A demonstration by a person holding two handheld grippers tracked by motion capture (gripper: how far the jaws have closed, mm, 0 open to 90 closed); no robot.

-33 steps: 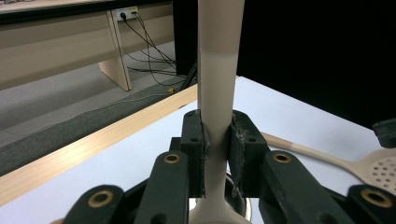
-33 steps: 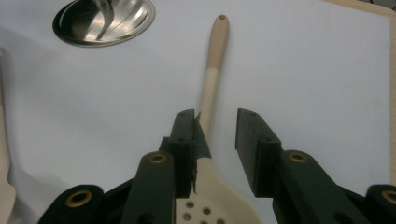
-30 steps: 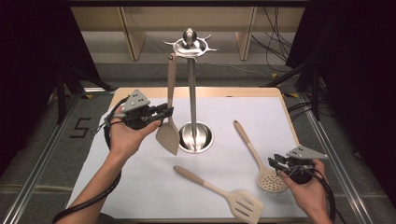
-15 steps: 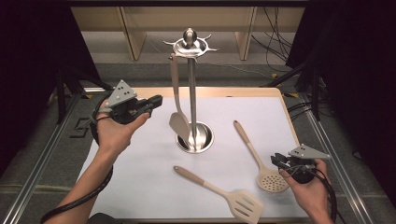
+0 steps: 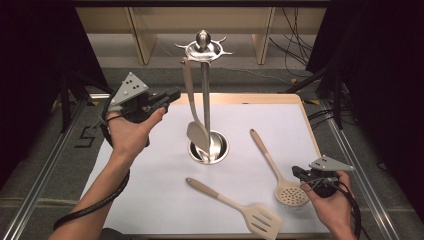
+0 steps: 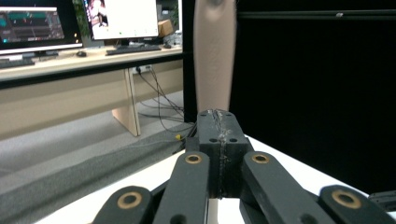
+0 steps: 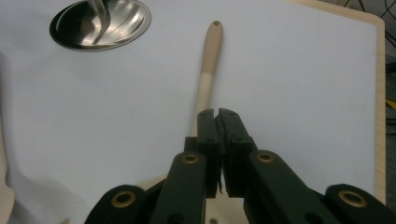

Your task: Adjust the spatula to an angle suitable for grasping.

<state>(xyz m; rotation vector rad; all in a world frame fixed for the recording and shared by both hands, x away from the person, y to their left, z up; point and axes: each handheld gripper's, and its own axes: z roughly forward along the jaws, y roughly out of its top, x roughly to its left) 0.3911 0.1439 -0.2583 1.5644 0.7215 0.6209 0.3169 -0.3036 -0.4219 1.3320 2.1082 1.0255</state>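
We see the left gripper (image 5: pixel 172 95) raised beside the stand (image 5: pixel 205 95), its jaws having just come together on nothing, well clear of the turner (image 5: pixel 195 120) that hangs from the stand's top. The right gripper (image 5: pixel 297 172) sits low by the skimmer (image 5: pixel 280 175), jaws likewise just closed. They look empty, though the skimmer's head is hidden beneath them.

Left claw (image 5: pixel 172 96) raised, jaws together; right claw (image 5: pixel 298 172) low, just closed.
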